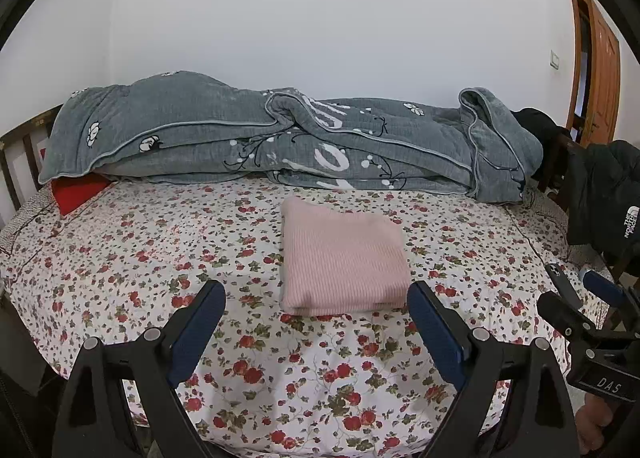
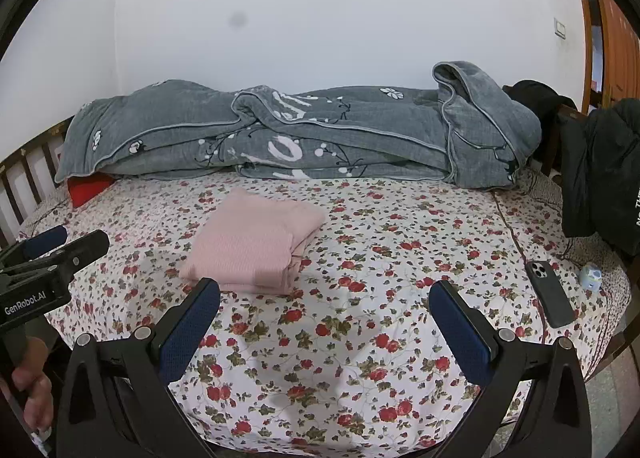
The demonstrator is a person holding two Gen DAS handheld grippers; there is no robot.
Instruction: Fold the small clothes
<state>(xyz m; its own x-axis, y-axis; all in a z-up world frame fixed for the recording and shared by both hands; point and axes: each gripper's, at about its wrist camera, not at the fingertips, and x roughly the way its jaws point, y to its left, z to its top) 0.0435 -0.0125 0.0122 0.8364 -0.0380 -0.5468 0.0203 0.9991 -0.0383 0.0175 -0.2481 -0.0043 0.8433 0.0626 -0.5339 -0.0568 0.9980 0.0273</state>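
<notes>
A pink ribbed garment (image 1: 342,258) lies folded into a neat rectangle on the floral bed sheet (image 1: 160,258); it also shows in the right wrist view (image 2: 252,246). My left gripper (image 1: 316,298) is open and empty, held above the sheet just in front of the garment. My right gripper (image 2: 324,294) is open and empty, to the right of the garment and nearer than it. Each gripper shows at the edge of the other's view: the right one (image 1: 580,298), the left one (image 2: 66,244).
A rumpled grey quilt (image 1: 280,137) runs along the back of the bed. A red pillow (image 1: 76,193) pokes out at its left. A dark phone (image 2: 550,294) and a small blue object (image 2: 591,276) lie at the right. A black jacket (image 2: 600,169) hangs on the footboard.
</notes>
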